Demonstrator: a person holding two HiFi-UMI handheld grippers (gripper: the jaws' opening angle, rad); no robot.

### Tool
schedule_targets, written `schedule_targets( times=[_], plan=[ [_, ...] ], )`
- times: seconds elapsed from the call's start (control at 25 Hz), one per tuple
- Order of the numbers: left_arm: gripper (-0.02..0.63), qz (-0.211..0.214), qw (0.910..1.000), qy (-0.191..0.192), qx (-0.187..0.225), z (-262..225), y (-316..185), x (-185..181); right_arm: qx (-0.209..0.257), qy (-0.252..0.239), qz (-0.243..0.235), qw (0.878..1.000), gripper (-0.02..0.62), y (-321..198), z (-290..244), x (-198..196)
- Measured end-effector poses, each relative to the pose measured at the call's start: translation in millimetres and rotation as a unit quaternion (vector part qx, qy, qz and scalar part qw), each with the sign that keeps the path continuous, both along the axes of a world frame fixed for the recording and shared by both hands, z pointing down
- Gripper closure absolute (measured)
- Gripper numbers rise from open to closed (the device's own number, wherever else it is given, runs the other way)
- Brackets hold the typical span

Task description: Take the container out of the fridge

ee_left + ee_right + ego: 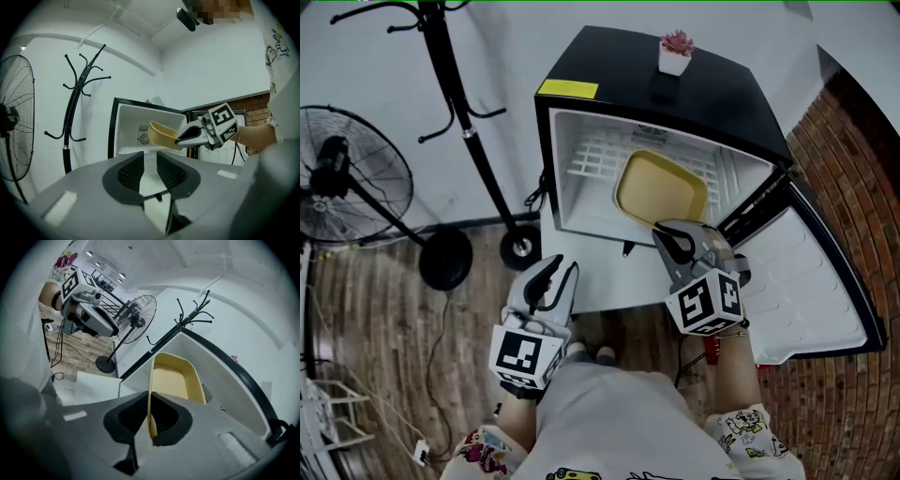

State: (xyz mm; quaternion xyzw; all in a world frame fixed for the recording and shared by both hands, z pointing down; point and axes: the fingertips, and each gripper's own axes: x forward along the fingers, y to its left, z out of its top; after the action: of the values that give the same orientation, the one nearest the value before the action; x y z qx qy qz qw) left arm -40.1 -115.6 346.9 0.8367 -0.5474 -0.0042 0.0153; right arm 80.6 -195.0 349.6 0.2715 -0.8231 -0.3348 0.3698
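Observation:
A shallow yellow container (661, 190) sticks out of the open black mini fridge (546, 141), tilted over its wire shelf. My right gripper (673, 230) is shut on the container's near rim; in the right gripper view the rim (149, 394) runs thin between the two pads and the tray (176, 380) stretches away beyond them. The left gripper view shows that same hold from the side, container (161, 135) in the right gripper (182, 137). My left gripper (555, 272) hangs low in front of the fridge, left of the container, open with nothing between its fingers (129, 171).
The fridge door (811, 281) swings open to the right, near a brick wall (858, 159). A small potted plant (676, 52) sits on the fridge top. A black coat stand (459, 112) and a floor fan (342, 178) stand left. A white board (609, 286) lies before the fridge.

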Motion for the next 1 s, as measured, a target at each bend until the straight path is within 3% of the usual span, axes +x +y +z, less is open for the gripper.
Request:
schedule_targets(
  times=[0.52,0.8,1.0],
  plan=[
    [0.558,0.022,0.9998,0.000,-0.004,1,-1,15,-0.065,-0.116,0.032,0.991,0.577,47,16,26],
    [0.577,0.034,0.9994,0.001,-0.008,5,-5,27,-0.111,-0.218,0.049,0.968,0.577,63,23,37],
    [0.589,0.039,0.9992,0.001,-0.012,8,-8,33,-0.125,-0.258,0.067,0.956,0.577,68,29,48]
  ],
)
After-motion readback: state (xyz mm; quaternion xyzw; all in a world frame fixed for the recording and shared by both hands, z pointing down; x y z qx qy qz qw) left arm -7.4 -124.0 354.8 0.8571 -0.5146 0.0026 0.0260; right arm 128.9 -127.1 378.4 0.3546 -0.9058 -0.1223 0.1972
